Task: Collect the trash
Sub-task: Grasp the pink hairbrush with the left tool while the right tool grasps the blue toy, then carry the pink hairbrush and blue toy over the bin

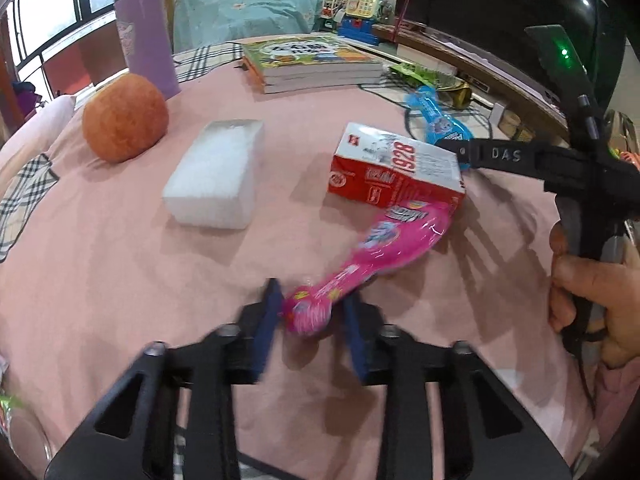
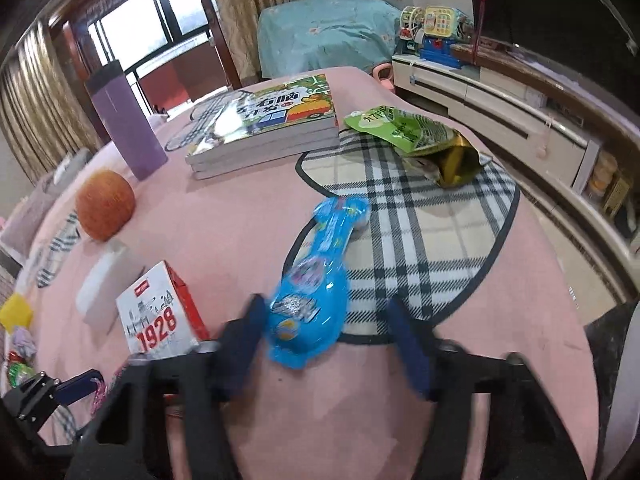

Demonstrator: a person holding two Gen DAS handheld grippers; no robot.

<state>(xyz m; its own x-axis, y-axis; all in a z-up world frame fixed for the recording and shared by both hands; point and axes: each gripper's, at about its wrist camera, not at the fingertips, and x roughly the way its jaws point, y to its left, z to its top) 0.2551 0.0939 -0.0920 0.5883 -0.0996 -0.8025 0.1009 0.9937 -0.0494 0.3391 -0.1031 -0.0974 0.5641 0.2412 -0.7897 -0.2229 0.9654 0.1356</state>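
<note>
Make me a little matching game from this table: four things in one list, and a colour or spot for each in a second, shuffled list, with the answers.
Things:
1. orange fruit
2. stack of books
3. green snack bag
4. pink wrapper

Descriptions:
A. lies on the checked cloth
B. beside the purple cup
C. between the left gripper's fingers
D. cartoon cover, far side of table

Pairs: 1-B, 2-D, 3-A, 4-C
</note>
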